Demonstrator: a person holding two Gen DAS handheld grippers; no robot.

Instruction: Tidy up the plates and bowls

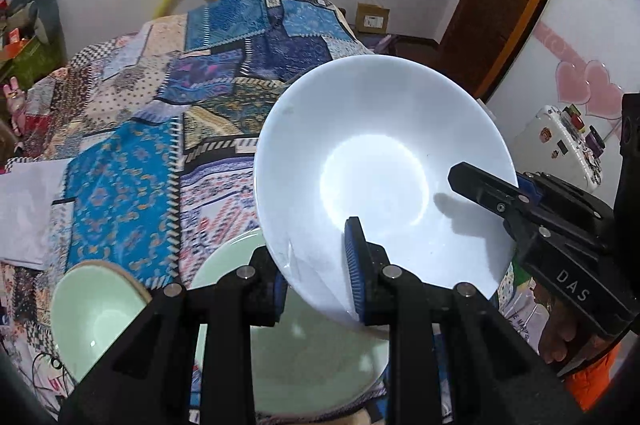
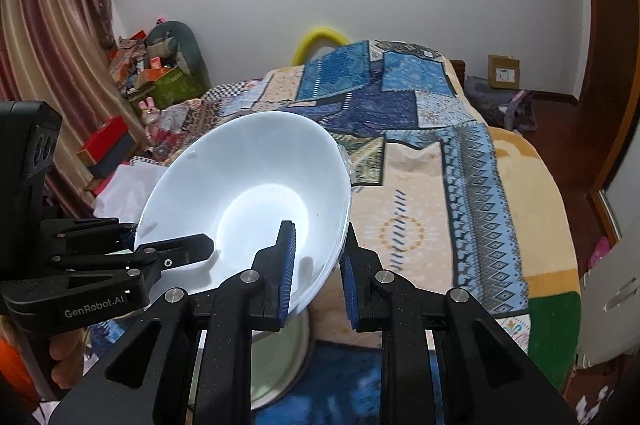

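You are holding the white bowl with both grippers, tilted and lifted clear above the bed. Your left gripper has its jaws clenched on the bowl's near rim, one pad inside and one under the wall. Your right gripper has its jaws grasping the rim on the bowl's other side in the same way. Directly below the white bowl a green plate lies on the patchwork quilt. Beside the white bowl's lower edge, further left, sits a green bowl.
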